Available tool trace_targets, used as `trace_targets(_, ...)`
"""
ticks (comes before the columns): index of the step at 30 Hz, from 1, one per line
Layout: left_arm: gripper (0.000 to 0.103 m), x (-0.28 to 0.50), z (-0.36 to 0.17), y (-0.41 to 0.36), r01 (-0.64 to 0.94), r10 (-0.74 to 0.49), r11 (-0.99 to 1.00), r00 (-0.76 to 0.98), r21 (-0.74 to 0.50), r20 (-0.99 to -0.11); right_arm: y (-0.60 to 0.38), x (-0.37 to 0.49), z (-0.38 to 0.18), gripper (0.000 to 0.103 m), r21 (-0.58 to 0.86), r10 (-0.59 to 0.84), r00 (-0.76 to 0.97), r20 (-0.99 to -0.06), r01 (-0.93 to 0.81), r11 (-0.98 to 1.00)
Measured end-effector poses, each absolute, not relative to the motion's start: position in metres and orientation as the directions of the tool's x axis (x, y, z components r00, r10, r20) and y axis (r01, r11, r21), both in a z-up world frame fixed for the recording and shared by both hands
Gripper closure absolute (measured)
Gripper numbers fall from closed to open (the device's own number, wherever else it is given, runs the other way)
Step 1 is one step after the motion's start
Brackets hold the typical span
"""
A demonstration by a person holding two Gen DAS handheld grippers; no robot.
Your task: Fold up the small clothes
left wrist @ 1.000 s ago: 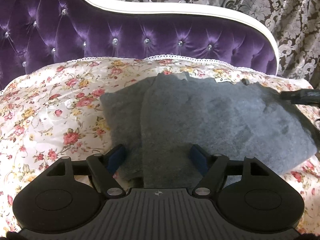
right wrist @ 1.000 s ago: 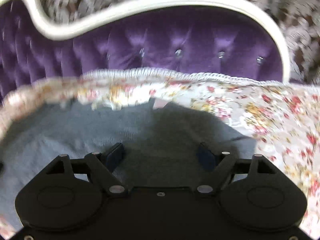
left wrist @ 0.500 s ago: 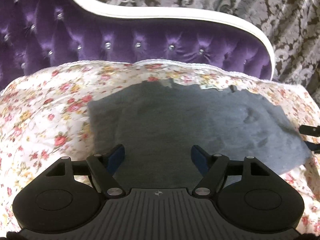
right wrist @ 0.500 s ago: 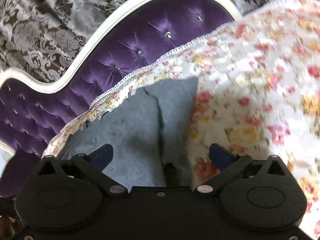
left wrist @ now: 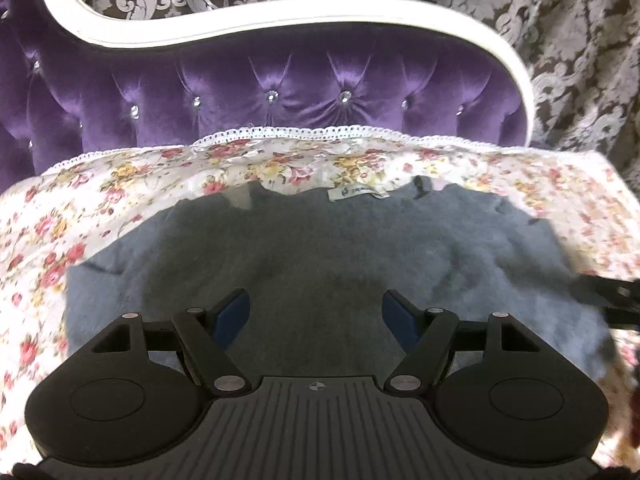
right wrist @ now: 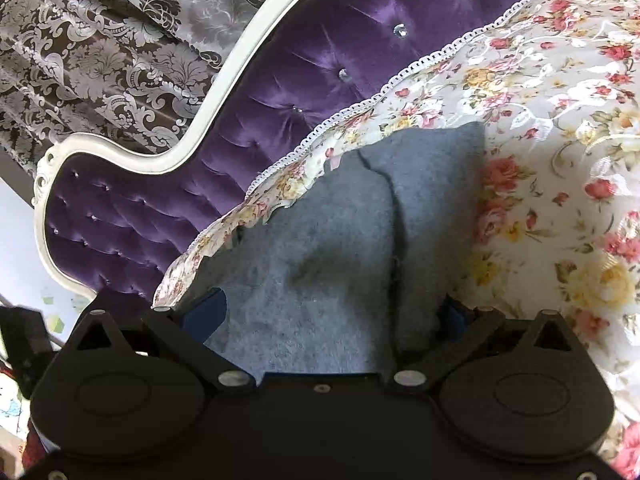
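A grey fleece garment (left wrist: 320,248) lies spread on the floral bedspread (left wrist: 120,176), its white label (left wrist: 358,193) at the far edge. My left gripper (left wrist: 316,316) hovers over the garment's near middle, open, with nothing pinched between its blue pads (left wrist: 232,316). In the left wrist view my right gripper (left wrist: 608,296) shows as a black shape at the garment's right edge. In its own view the right gripper (right wrist: 330,314) stands wide open. The garment (right wrist: 320,260) with its folded seam lies between the jaws, and cloth covers part of the right pad (right wrist: 452,314).
A purple tufted headboard (left wrist: 280,84) with a white frame (left wrist: 320,12) rises just behind the bedspread's lace edge. Patterned curtains (left wrist: 580,40) hang beyond it. The floral bedspread (right wrist: 560,160) stretches to the right of the garment.
The left gripper has slid sideways over the garment, bringing the label into view. The right gripper rolled, widened its jaws and dropped toward the garment's right edge; the earlier layered fold now lies flatter.
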State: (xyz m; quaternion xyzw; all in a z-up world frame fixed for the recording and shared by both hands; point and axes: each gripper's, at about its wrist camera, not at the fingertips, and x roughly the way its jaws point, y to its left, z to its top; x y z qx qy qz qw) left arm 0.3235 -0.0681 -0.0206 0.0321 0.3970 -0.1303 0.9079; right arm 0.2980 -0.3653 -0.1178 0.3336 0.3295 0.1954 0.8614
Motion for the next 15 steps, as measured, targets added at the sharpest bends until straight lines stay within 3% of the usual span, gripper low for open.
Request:
trace_targets(5, 0.032, 0.343, -0.041, -0.080, 0.215, -0.152, 0.976, 0.603, -0.025, -0.783, -0.365, 0.296, -0.118, 0.000, 0.699, 0.561, 0.706, -0.432, -0.131, 0.703)
trace_targets(9, 0.028, 0.341, -0.048, -0.086, 0.217, -0.124, 0.976, 0.625, 0.019, -0.771, -0.366, 0.296, -0.119, 0.000, 0.708, 0.561, 0.710, -0.426, -0.124, 0.695)
trace_targets(15, 0.023, 0.347, -0.049, -0.082, 0.213, -0.141, 0.977, 0.621, -0.007, -0.771, -0.363, 0.296, -0.120, 0.000, 0.699, 0.558, 0.720, -0.413, -0.141, 0.701)
